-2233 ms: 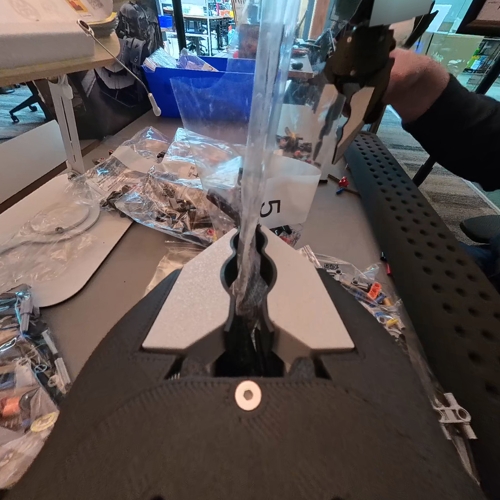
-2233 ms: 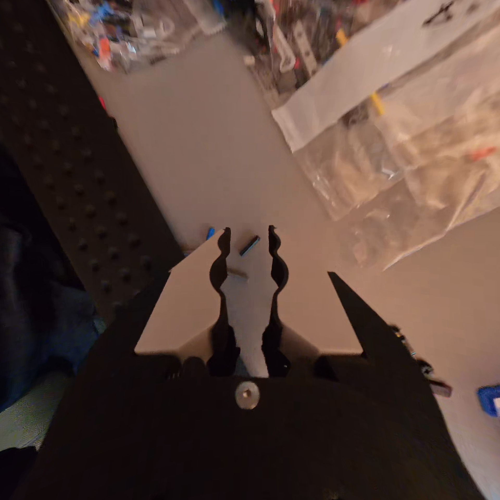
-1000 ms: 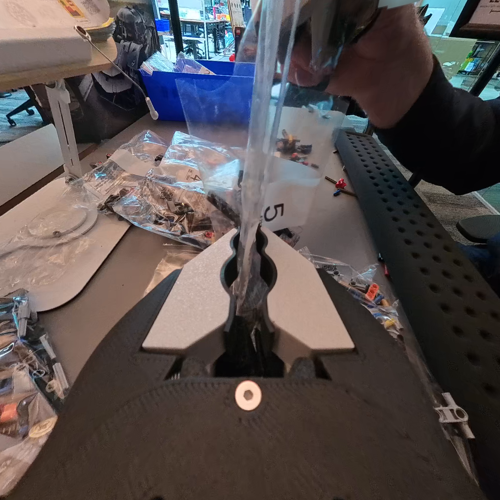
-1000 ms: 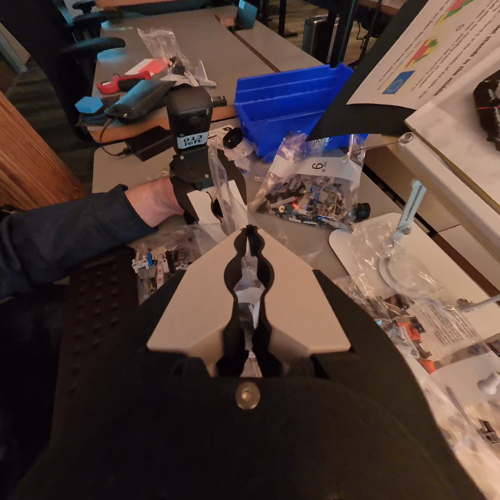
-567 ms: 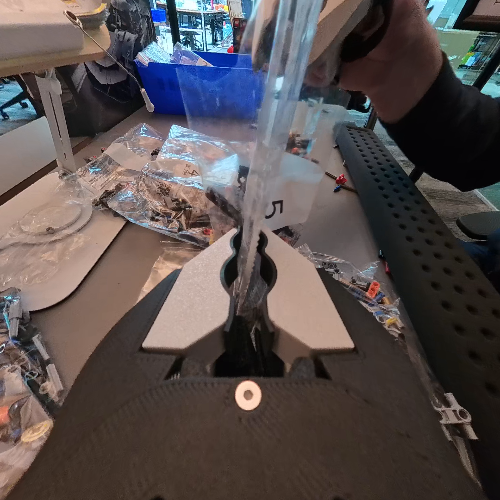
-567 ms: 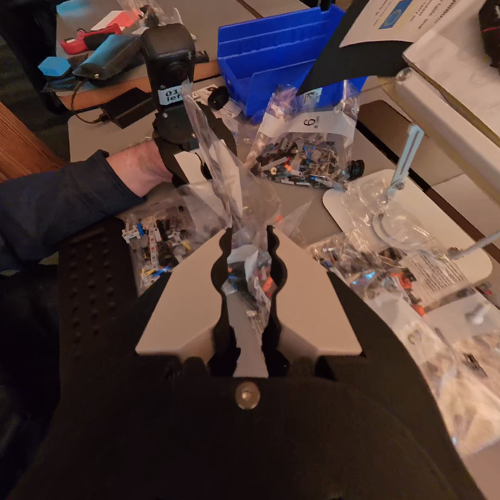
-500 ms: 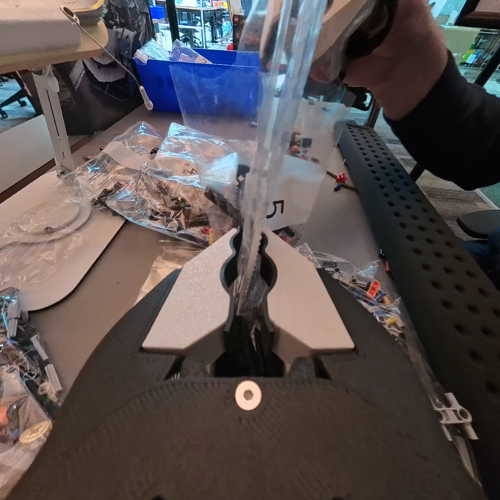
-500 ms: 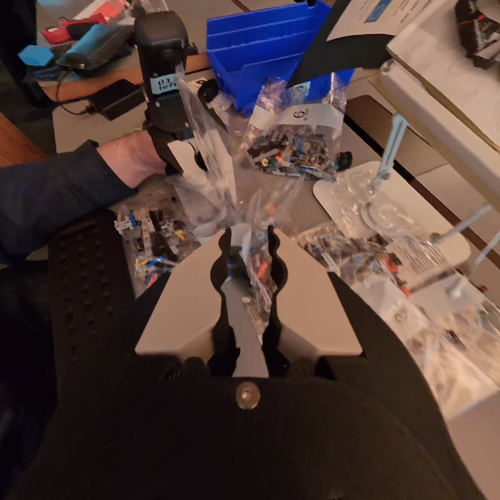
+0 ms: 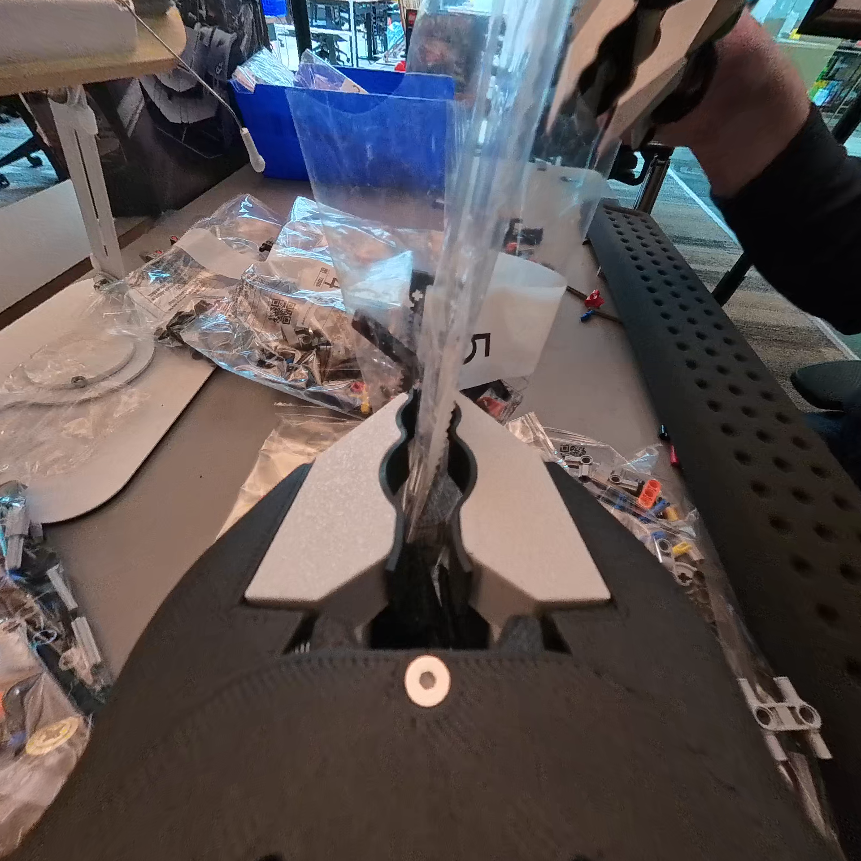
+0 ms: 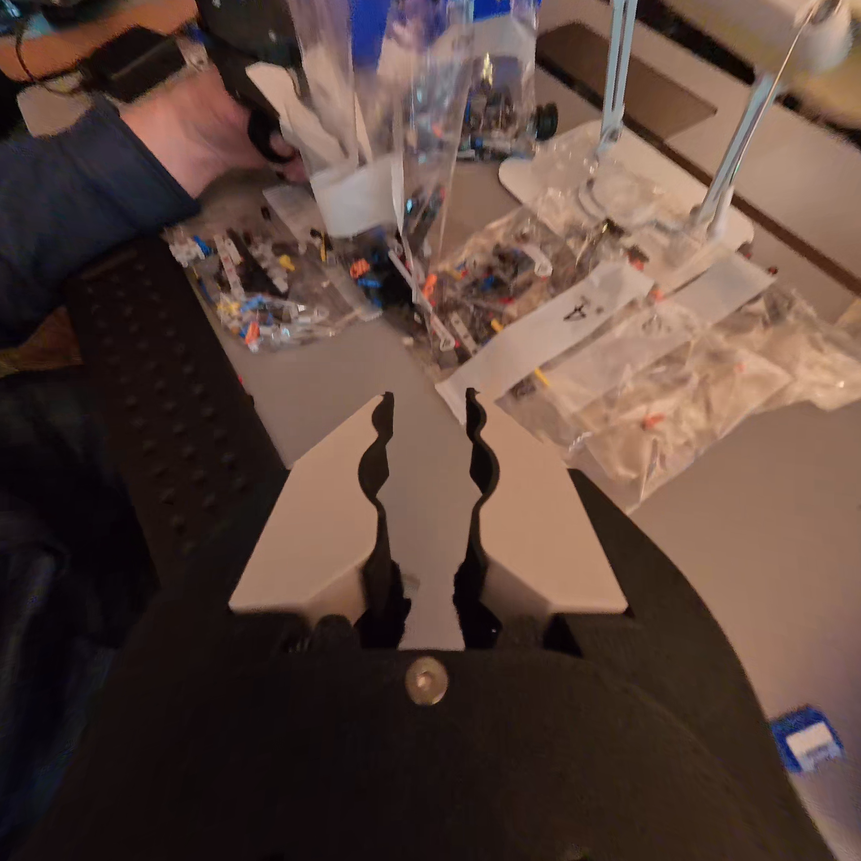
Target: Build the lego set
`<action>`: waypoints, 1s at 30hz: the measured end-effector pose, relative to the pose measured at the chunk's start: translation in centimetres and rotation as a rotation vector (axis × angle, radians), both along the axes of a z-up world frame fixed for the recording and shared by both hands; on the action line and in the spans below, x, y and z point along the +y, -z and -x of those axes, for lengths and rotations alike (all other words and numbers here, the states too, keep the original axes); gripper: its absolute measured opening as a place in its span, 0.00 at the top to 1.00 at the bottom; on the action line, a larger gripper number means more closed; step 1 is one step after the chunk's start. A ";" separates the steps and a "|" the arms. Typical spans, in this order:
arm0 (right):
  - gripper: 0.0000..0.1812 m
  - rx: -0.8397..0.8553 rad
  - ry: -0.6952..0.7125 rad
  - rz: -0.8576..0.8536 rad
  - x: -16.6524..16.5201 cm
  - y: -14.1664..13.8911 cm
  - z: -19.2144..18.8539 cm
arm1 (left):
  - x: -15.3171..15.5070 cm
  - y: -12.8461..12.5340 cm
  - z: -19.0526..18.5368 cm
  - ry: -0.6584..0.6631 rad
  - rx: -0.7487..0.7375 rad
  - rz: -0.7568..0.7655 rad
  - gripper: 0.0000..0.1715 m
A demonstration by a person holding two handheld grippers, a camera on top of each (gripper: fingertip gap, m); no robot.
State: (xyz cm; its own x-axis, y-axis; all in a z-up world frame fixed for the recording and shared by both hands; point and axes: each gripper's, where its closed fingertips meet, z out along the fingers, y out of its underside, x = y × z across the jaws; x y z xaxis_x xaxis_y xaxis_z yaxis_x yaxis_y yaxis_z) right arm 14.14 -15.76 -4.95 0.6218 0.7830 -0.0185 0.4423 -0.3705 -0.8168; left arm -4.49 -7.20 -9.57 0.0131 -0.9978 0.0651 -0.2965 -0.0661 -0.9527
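Left tongs (image 9: 431, 410) pinch crinkly clear bag (image 9: 470, 209); right tongs (image 10: 426, 400) apparently empty.

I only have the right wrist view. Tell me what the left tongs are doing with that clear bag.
Observer: The left tongs are shut on the clear bag. Its film is pinched between them and rises straight up.
Operator: Give me my right tongs' place as the left wrist view shows it.
Observer: The right tongs sit high, to the right of the bag's upper part. I cannot tell whether they touch the film.
Operator: Report any loose part close to the left tool.
Observer: A light grey connector piece lies at the inner edge of the black perforated pad, beside the tool's body.
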 end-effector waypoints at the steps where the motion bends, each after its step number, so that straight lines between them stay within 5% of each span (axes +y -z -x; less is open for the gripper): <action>1: 0.83 -0.020 0.004 0.019 -0.4 0.7 -0.5 | 0.0 0.1 0.0 0.000 0.003 0.000 0.95; 15: 0.76 -0.183 -0.035 0.158 -4.2 6.1 -2.2 | 0.0 0.3 0.0 -0.001 0.011 0.002 0.95; 30: 0.80 -0.314 -0.148 0.273 -6.1 10.3 -0.4 | -0.1 0.2 -0.1 0.004 0.011 0.000 0.95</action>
